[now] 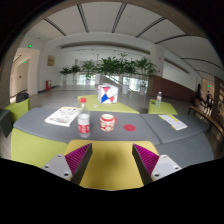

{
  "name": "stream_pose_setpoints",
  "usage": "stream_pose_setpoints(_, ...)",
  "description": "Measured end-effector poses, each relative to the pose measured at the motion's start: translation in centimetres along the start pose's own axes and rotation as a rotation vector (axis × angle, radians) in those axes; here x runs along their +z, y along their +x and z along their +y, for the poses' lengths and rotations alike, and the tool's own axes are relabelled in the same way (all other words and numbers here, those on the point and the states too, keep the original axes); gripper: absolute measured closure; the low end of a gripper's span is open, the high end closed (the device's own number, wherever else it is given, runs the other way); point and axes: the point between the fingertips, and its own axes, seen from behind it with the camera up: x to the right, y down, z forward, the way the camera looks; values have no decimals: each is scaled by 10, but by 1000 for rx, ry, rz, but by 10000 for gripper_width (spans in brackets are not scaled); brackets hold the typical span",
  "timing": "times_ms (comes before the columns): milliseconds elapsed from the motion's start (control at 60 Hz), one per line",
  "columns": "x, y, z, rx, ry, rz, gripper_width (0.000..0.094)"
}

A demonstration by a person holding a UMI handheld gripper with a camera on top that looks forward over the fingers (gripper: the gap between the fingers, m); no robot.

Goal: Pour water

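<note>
Gripper view
Claw: gripper (111, 160) spread wide, nothing between the pink pads (78, 155); hovering over the near yellow part of the table (110, 172).
Can: red-and-white can (84, 124), upright on the grey stretch of table, beyond the fingers and slightly toward the left pad.
Cup: low red-and-white cup (107, 123), just beside the can on its right, close but seemingly not touching; likely the vessel to fill.
Handling: can probably light, stiff, smooth-sided and a bit slippery; thin wall liable to dent under hard squeeze. Best hold judged at mid-height, across the round body, leaving the top clear for tipping toward the cup.
Beyond the can: paper (61, 116) lying flat to its left rear; patterned box (106, 95) well behind; clear bottle (158, 100) far off to the right rear.
Open room: bare tabletop between fingers and can, straight approach free. Tight on the cup side; wider on the can's left.
</note>
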Motion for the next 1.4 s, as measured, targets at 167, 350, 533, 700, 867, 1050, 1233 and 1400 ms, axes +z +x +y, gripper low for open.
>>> stream_pose_setpoints(167,67,-89,-27,-5,29,-79,83)
stream_pose_setpoints(350,161,-143,-51,-26,46,-95,90)
stream_pose_setpoints(533,248,-162,-53,-15,-2,-84,102)
stream_pose_setpoints(700,294,-163,-47,-1,-48,-55,219)
stream_pose_setpoints(867,306,-163,-48,21,-24,-58,467)
stream_pose_setpoints(1050,304,-171,-52,-45,19,-78,558)
stream_pose_setpoints(1233,292,-177,-74,-20,61,-121,559)
stream_pose_setpoints(1400,270,-187,-144,182,186,-291,560)
